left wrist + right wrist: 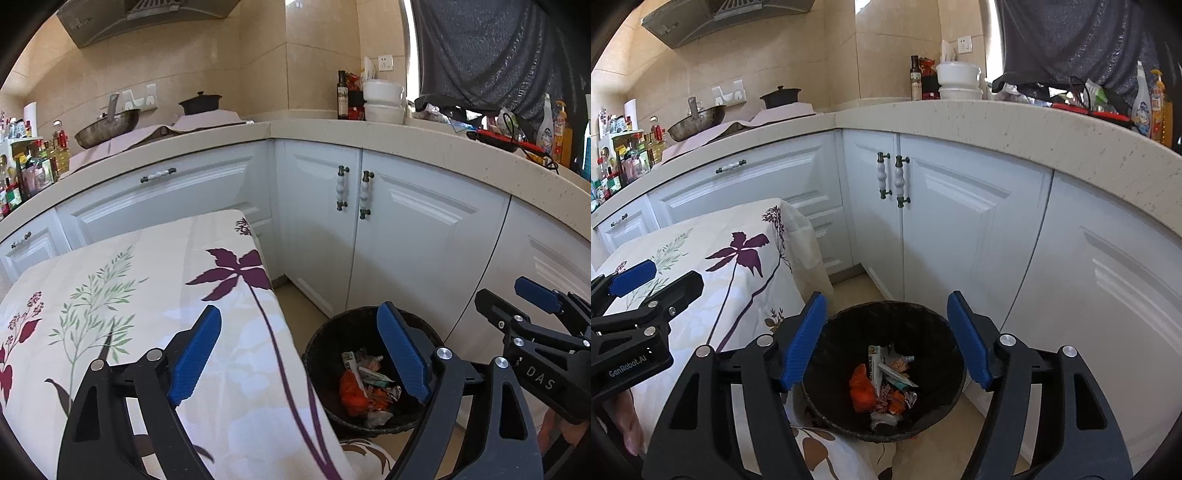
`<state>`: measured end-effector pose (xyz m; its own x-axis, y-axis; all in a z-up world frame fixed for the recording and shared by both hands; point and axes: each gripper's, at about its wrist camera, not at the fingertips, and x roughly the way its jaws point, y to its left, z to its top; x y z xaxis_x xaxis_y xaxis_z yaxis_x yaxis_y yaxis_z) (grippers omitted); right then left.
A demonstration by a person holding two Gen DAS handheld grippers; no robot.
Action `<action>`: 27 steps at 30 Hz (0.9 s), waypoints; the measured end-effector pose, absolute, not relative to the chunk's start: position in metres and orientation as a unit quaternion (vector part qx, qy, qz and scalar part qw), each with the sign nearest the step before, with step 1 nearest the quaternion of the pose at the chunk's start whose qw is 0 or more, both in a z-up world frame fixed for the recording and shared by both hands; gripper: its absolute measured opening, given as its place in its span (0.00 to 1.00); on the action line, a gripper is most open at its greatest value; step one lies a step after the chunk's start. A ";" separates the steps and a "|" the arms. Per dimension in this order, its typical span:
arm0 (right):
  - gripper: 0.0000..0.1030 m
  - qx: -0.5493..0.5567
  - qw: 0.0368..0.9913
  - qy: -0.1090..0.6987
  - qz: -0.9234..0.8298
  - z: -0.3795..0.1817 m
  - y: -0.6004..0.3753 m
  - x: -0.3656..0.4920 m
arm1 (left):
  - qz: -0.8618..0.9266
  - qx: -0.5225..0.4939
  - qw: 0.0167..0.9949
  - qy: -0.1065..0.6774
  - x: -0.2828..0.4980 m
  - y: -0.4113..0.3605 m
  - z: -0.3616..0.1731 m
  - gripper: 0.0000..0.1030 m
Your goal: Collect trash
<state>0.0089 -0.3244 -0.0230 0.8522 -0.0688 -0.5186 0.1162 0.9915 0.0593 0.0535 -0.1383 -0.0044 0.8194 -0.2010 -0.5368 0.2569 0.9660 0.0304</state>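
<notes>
Your right gripper (886, 341) is spread wide and holds nothing. It hangs right over the black trash bin (934, 328), pointing down into it. Your left gripper (306, 354) is spread wide too, with nothing in it. One finger sits over the flowered table cloth (147, 295) and the other over the bin's rim, at the table's right edge. The trash (882, 384) lies at the bottom of the bin: an orange wrapper and small packets, too jumbled to tell apart. Behind stand white cabinets (960, 221).
</notes>
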 end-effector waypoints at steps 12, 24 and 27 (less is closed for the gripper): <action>0.73 0.032 0.970 0.237 -0.052 0.000 -0.312 -0.020 | -0.107 0.047 0.960 0.253 0.031 -0.121 0.009 0.82; 0.74 0.025 0.975 0.215 -0.058 0.008 -0.305 -0.034 | -0.109 0.034 0.966 0.234 0.020 -0.111 0.017 0.83; 0.75 0.023 0.975 0.214 -0.060 0.009 -0.304 -0.035 | -0.109 0.035 0.966 0.233 0.019 -0.111 0.017 0.83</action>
